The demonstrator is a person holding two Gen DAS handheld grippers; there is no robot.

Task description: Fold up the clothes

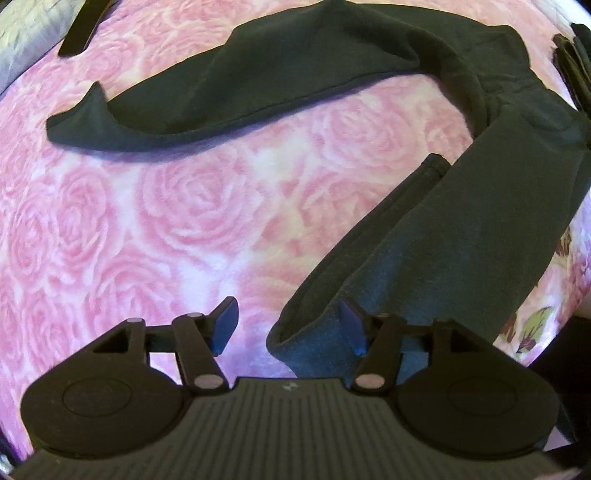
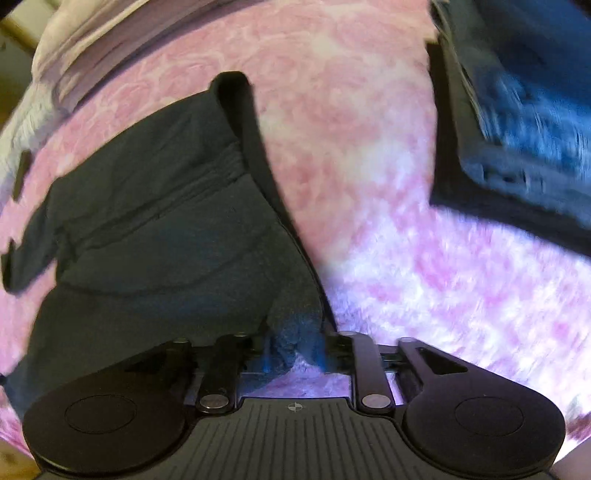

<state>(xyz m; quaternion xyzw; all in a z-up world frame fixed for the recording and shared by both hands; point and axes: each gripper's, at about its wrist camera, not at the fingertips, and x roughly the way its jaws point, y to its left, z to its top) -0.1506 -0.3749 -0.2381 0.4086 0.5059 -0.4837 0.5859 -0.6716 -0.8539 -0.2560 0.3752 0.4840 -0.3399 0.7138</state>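
Dark grey trousers (image 1: 461, 236) lie spread on a pink rose-patterned blanket (image 1: 177, 229), one leg (image 1: 258, 81) arcing across the far side, the other running toward me. My left gripper (image 1: 288, 325) is open, its jaws wide apart, with the near leg's hem (image 1: 306, 343) lying between them against the right finger. In the right wrist view the trousers' waist part (image 2: 166, 229) fills the left half. My right gripper (image 2: 295, 350) is shut on a bunch of that dark fabric (image 2: 295, 332), low over the blanket (image 2: 406, 258).
A stack of folded dark and blue clothes (image 2: 517, 122) lies at the right of the right wrist view, also showing at the far right edge in the left wrist view (image 1: 576, 70). A black strap-like object (image 1: 81, 29) lies at the far left. The blanket's edge (image 1: 546, 317) drops off at the right.
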